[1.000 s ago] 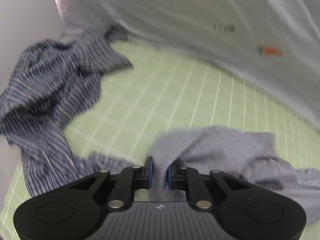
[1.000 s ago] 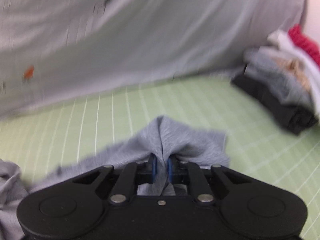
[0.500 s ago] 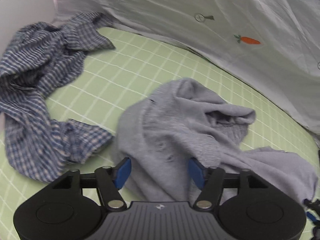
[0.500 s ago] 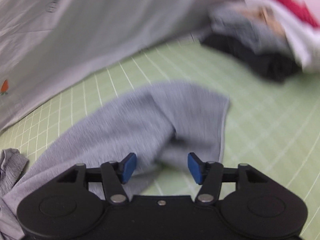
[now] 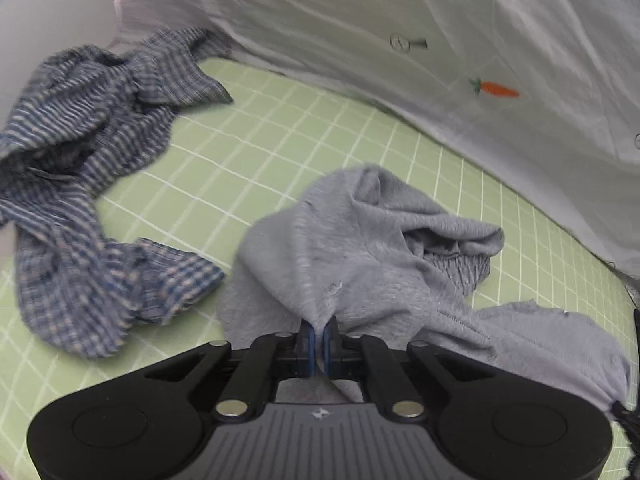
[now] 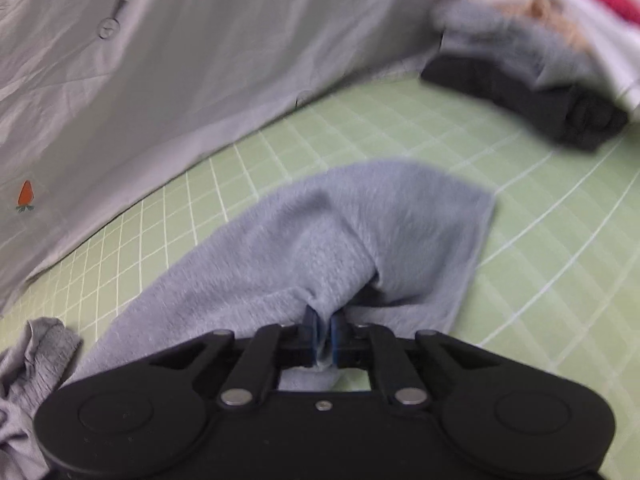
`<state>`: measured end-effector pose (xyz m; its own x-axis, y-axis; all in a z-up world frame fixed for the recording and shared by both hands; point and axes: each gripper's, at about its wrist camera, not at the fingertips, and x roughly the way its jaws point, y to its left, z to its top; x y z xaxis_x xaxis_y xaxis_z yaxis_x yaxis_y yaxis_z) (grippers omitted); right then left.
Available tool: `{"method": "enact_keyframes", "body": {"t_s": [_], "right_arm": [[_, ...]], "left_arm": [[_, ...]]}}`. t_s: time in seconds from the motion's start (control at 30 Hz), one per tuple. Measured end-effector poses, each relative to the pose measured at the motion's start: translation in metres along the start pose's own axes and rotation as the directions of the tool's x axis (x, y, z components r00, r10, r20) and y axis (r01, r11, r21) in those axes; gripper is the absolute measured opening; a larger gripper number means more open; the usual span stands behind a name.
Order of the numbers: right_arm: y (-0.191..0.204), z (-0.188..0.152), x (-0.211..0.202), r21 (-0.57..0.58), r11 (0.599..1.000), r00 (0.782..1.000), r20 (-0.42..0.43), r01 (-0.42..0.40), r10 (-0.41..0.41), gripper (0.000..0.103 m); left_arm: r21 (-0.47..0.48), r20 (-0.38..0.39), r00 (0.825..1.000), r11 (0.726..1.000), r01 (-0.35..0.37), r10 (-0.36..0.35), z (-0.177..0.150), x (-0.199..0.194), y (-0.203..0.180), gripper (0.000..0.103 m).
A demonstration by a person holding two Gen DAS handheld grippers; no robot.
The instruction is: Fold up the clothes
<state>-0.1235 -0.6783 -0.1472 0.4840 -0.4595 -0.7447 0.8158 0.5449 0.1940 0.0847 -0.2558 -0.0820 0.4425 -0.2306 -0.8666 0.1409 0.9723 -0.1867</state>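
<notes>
Left tool (image 5: 316, 334) clenched on a pinch of the grey sweatpants (image 5: 360, 248), which lie crumpled directly ahead of it on the green gridded surface (image 5: 280, 132); elastic waistband (image 5: 460, 268) visible ahead and to its right. Blue checked shirt (image 5: 92, 184) heaped ahead-left of this tool, apart from the grip. Right tool (image 6: 324, 330) clenched on a fold of one grey trouser leg (image 6: 360, 232) that extends forward from it. Stack of folded clothes (image 6: 540, 64) far ahead-right. White carrot-print sheet (image 6: 200, 60) hangs behind the surface.

Grey garment (image 5: 360, 248), green gridded mat (image 5: 260, 140)
</notes>
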Motion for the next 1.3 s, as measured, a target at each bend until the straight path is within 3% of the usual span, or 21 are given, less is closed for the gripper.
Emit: {"method": "enact_keyframes", "body": {"t_s": [0.13, 0.2, 0.27, 0.37, 0.4, 0.47, 0.53, 0.6, 0.67, 0.8, 0.93, 1.03, 1.17, 1.3], "right_arm": [[0.007, -0.002, -0.074, -0.085, 0.993, 0.984, 0.161, 0.085, -0.07, 0.006], [0.003, -0.005, -0.096, -0.109, 0.984, 0.974, 0.193, 0.138, -0.115, 0.006], [-0.006, -0.012, -0.097, -0.122, 0.977, 0.977, 0.148, 0.174, -0.155, 0.006], [-0.026, -0.025, -0.074, -0.13, 0.968, 0.976, -0.01, 0.216, -0.219, 0.008], [-0.031, -0.03, -0.067, -0.126, 0.966, 0.971, -0.054, 0.224, -0.232, 0.013], [-0.038, -0.038, -0.056, -0.123, 0.967, 0.964, -0.121, 0.224, -0.239, 0.036], [-0.034, -0.037, -0.059, -0.119, 0.974, 0.976, -0.088, 0.19, -0.201, 0.084], [-0.025, -0.035, -0.062, -0.151, 0.978, 0.987, -0.044, 0.145, -0.153, 0.103], [-0.014, -0.032, -0.062, -0.196, 0.975, 0.994, -0.006, 0.103, -0.106, 0.103], [-0.003, -0.031, -0.048, -0.192, 0.981, 0.999, 0.023, 0.04, -0.036, 0.103], [0.001, -0.032, -0.017, -0.194, 0.981, 1.0, -0.021, 0.012, -0.016, 0.103], [0.001, -0.039, 0.006, -0.219, 0.975, 0.996, -0.067, 0.036, -0.052, 0.103], [-0.007, -0.046, 0.02, -0.218, 0.973, 0.993, -0.076, 0.071, -0.089, 0.103], [-0.013, -0.05, 0.027, -0.204, 0.975, 0.991, -0.079, 0.086, -0.104, 0.103]], "left_arm": [[0.028, 0.026, 0.999, 0.999, -0.045, 0.045, -0.014, -0.028, 0.01, 0.004], [0.044, 0.005, 0.998, 0.997, -0.056, 0.056, -0.022, -0.028, 0.013, 0.004], [0.061, -0.016, 0.998, 0.996, -0.066, 0.067, -0.029, -0.028, 0.015, 0.005], [0.087, -0.048, 0.995, 0.993, -0.08, 0.084, -0.041, -0.028, 0.019, 0.012], [0.091, -0.035, 0.997, 0.994, -0.065, 0.069, -0.04, -0.031, 0.017, 0.016], [0.099, -0.008, 0.999, 0.995, -0.035, 0.036, -0.039, -0.037, 0.013, 0.034], [0.124, 0.051, 0.999, 0.992, -0.025, 0.018, -0.035, -0.043, 0.004, 0.073], [0.161, 0.125, 0.992, 0.987, -0.022, 0.001, -0.032, -0.048, -0.006, 0.088], [0.205, 0.148, 0.989, 0.979, -0.011, -0.02, -0.025, -0.046, -0.018, 0.092], [0.261, 0.101, 0.992, 0.964, 0.044, -0.073, -0.01, -0.028, -0.037, 0.093], [0.316, 0.065, 0.995, 0.948, 0.046, -0.07, 0.002, -0.005, -0.064, 0.093], [0.399, 0.024, 0.998, 0.916, 0.048, -0.062, 0.007, 0.011, -0.087, 0.093], [0.537, 0.033, 0.999, 0.844, -0.008, -0.011, 0.007, 0.029, -0.118, 0.093], [0.726, 0.053, 0.999, 0.687, -0.039, 0.001, 0.001, 0.051, -0.143, 0.09]]}}
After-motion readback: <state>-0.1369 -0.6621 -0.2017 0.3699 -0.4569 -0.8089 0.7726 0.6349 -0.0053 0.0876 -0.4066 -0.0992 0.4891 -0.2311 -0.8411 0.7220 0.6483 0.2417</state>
